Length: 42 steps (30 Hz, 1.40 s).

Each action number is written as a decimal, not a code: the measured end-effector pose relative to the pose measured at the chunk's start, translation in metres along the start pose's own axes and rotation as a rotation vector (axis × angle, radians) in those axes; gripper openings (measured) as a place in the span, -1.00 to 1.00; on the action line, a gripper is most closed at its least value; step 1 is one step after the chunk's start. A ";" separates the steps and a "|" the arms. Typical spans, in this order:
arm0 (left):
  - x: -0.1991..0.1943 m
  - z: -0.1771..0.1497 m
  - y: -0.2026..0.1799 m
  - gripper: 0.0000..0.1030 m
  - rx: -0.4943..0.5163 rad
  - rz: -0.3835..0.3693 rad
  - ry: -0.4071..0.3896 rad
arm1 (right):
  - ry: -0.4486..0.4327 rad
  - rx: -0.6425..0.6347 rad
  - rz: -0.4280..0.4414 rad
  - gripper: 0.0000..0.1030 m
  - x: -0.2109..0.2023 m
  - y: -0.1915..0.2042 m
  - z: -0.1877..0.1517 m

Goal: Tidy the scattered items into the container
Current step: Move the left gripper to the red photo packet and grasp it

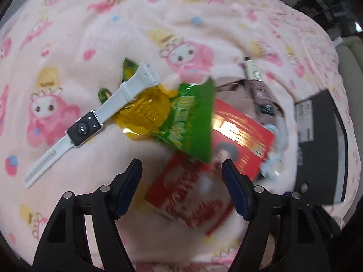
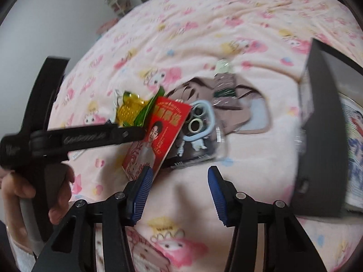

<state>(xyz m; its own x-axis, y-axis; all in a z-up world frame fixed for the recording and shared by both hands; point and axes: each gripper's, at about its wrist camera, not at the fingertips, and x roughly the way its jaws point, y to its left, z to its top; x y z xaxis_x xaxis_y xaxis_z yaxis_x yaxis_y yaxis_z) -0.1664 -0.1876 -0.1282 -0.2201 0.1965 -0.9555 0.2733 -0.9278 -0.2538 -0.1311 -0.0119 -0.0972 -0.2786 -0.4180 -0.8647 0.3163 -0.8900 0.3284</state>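
Both claws are apart and empty; left gripper [image 1: 181, 170] hovers just above the red wrapper [image 1: 190, 199] beside the watch [image 1: 84, 127], so it should straddle one wrapper edge, not the pile, then carry to the black box [image 1: 322, 145].

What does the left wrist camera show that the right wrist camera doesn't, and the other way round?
Only the left wrist view shows the white-strapped smartwatch and the red-and-white snack packet between the open left gripper.

Only the right wrist view shows the phone in a blue-ringed case, plus the open right gripper.

Both show the red envelope, the green-and-yellow candy bag, the black container and the pink blanket.
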 end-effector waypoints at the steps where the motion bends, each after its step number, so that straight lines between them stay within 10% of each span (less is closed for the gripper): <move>1: 0.009 0.002 0.004 0.48 -0.023 -0.009 0.013 | 0.012 -0.004 -0.004 -0.09 0.007 0.002 0.001; 5: 0.016 0.008 0.016 0.46 -0.088 -0.070 0.021 | 0.065 0.014 0.036 -0.09 0.038 0.003 0.004; 10: 0.005 -0.012 -0.005 -0.10 -0.008 -0.148 0.043 | 0.073 0.062 0.143 -0.75 0.039 -0.008 -0.004; 17: -0.005 -0.061 -0.061 0.12 0.171 -0.254 0.040 | 0.018 0.083 0.142 -0.74 -0.003 -0.027 -0.032; 24: -0.019 -0.040 0.003 0.13 -0.194 -0.160 -0.090 | 0.019 0.067 0.126 -0.69 -0.016 -0.032 -0.043; 27: -0.006 -0.032 0.020 0.21 -0.294 -0.079 -0.069 | 0.024 0.051 0.124 -0.33 -0.008 -0.021 -0.037; 32: 0.006 -0.026 0.019 0.37 -0.291 -0.153 -0.040 | 0.044 0.033 0.141 -0.20 0.026 -0.005 -0.027; 36: 0.004 -0.027 0.007 0.26 -0.217 -0.225 -0.010 | 0.018 0.058 0.158 -0.64 0.031 -0.006 -0.026; 42: -0.010 -0.059 -0.026 -0.02 -0.021 -0.221 -0.023 | -0.023 0.116 0.144 -0.72 0.000 -0.033 -0.045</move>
<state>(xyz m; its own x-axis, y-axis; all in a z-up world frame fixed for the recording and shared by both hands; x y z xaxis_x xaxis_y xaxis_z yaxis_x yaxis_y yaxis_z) -0.1157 -0.1464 -0.1210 -0.2980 0.3870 -0.8726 0.2351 -0.8562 -0.4600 -0.1005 0.0254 -0.1251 -0.2590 -0.5453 -0.7972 0.2479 -0.8353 0.4908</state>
